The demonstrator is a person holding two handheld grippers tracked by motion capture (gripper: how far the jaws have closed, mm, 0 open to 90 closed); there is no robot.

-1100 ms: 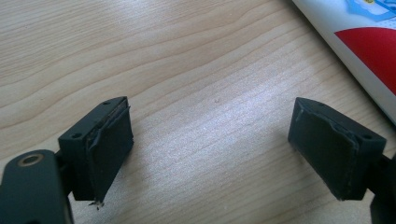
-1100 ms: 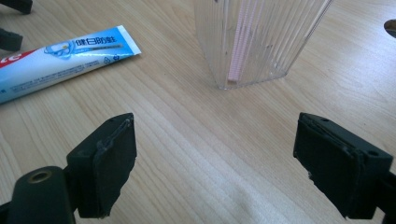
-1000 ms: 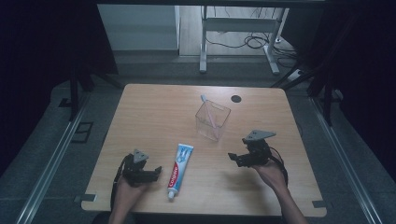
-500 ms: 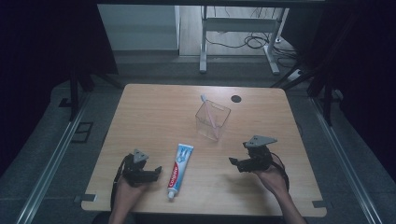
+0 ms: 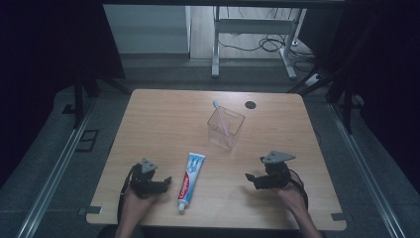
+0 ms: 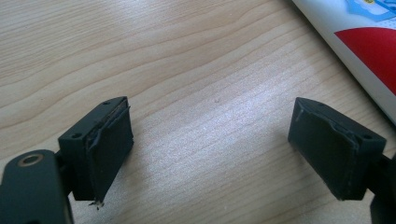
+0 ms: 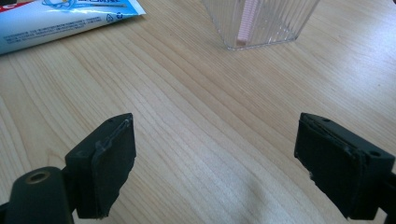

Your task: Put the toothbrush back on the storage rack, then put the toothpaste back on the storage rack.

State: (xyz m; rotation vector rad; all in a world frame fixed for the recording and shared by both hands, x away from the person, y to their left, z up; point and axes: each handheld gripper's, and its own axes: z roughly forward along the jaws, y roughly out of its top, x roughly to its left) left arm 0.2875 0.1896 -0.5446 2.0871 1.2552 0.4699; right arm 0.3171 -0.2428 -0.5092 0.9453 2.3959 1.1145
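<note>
A toothpaste tube [image 5: 190, 180] lies flat near the table's front, cap toward me; its red and white side [image 6: 369, 51] and its blue end [image 7: 60, 21] also show. A clear square cup [image 5: 226, 127] stands mid-table with a pink toothbrush [image 5: 221, 116] leaning inside it; the cup's base [image 7: 261, 23] shows too. My left gripper [image 5: 166, 182] rests open just left of the tube, nothing between its jaws [image 6: 210, 158]. My right gripper [image 5: 249, 179] stands open at the front right, jaws empty [image 7: 215, 172], below the cup.
The wooden table [image 5: 163, 119] has a dark round hole [image 5: 250, 104] near its far edge. Metal rails [image 5: 59, 163] run along the floor at both sides, and a desk frame with cables [image 5: 257, 44] stands beyond the table.
My right gripper has dropped toward the table's front and shifted slightly left. The left gripper, the tube and the cup have stayed put.
</note>
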